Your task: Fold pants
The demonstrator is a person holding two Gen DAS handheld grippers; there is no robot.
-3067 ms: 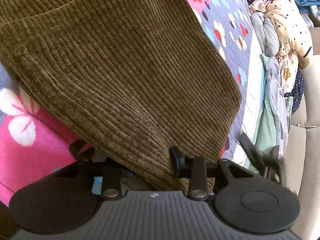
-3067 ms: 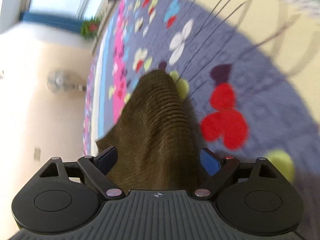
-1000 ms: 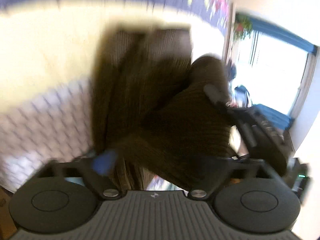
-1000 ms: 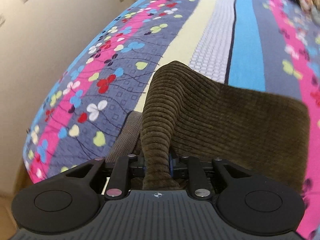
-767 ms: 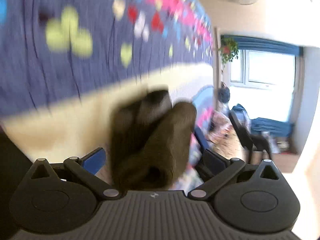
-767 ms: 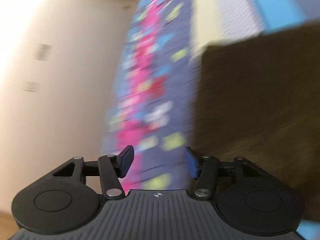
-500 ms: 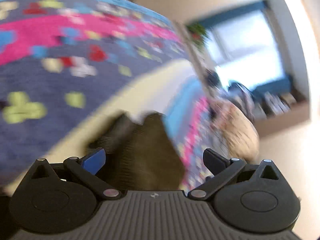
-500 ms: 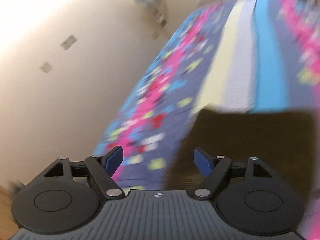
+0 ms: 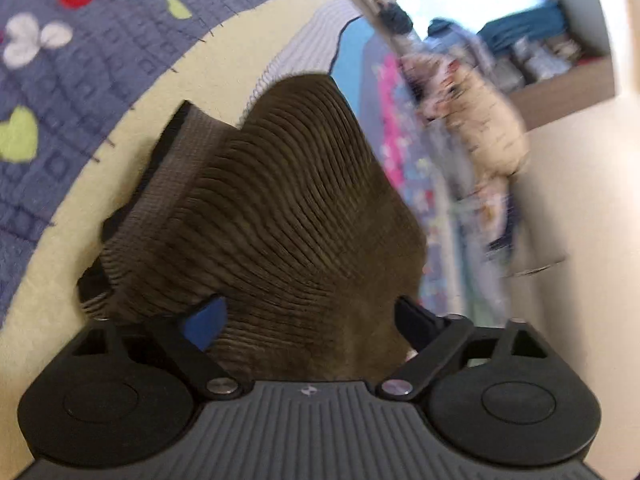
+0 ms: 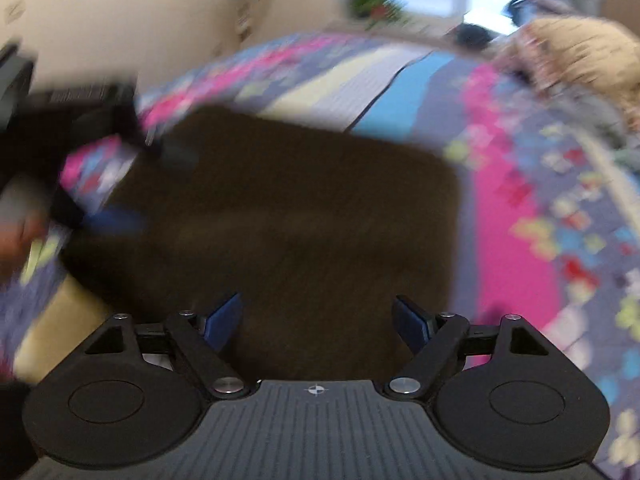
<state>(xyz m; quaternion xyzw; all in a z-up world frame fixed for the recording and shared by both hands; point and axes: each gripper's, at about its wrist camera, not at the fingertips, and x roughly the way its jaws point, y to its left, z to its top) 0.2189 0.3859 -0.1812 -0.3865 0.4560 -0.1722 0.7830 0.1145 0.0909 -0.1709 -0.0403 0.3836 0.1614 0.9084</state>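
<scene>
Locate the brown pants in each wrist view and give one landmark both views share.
Left wrist: pants fill the centre, bunched just beyond the open hand-held gripper.
Right wrist: pants lie centre-left, blurred, flat on the quilt.
Shared landmark: the quilt's light blue stripe beyond the pants.

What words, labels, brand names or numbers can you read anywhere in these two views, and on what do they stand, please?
Readable text: none.
Left gripper: only a small round emblem on its grey body, no letters.
Right gripper: the same emblem, no letters.
Brown corduroy pants: no tag or label visible.
Patterned quilt: hearts and clover shapes only, no writing.
Clothes pile: too blurred to tell.
</scene>
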